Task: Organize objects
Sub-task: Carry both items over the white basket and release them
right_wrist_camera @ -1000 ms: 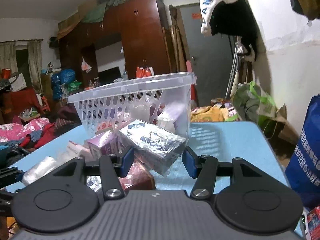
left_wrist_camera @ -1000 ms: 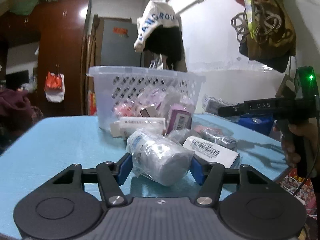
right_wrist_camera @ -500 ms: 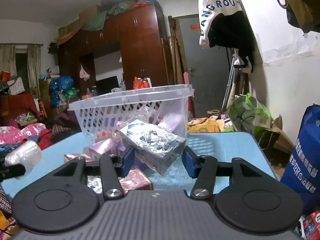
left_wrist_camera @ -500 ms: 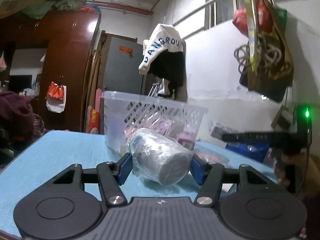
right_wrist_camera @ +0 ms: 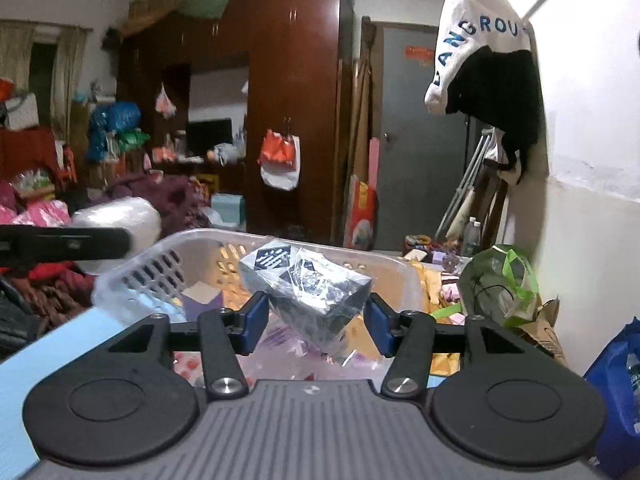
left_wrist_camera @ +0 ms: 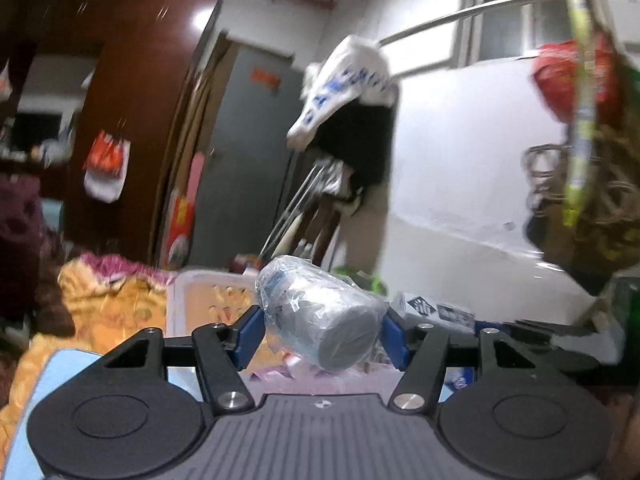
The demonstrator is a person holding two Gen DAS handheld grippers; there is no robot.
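Note:
My left gripper point(left_wrist_camera: 323, 332) holds a plastic-wrapped grey cylinder point(left_wrist_camera: 320, 316) between its blue pads, and its jaws are starting to open. It hangs over the white perforated basket point(left_wrist_camera: 208, 300). My right gripper point(right_wrist_camera: 317, 320) is also above the basket point(right_wrist_camera: 152, 256), which holds several small packets. Its jaws are opening: a dark box in clear wrap point(right_wrist_camera: 308, 292) sits tilted between the pads, sagging, with a slight gap at the right pad. The right wrist view shows the cylinder point(right_wrist_camera: 120, 220) at the left. The left wrist view shows the box point(left_wrist_camera: 424, 308) at the right.
The basket stands on a light blue table point(right_wrist_camera: 60, 344). Behind it are a brown wardrobe point(right_wrist_camera: 292, 100), a grey door point(right_wrist_camera: 416, 140) and a white wall with a hanging cap point(right_wrist_camera: 480, 48). A green bag point(right_wrist_camera: 500, 284) and a blue bag point(right_wrist_camera: 616, 392) sit at the right.
Both grippers have risen from table height to above the basket's rim, carrying the cylinder and the box. The right jaws have widened and the box has tipped lower.

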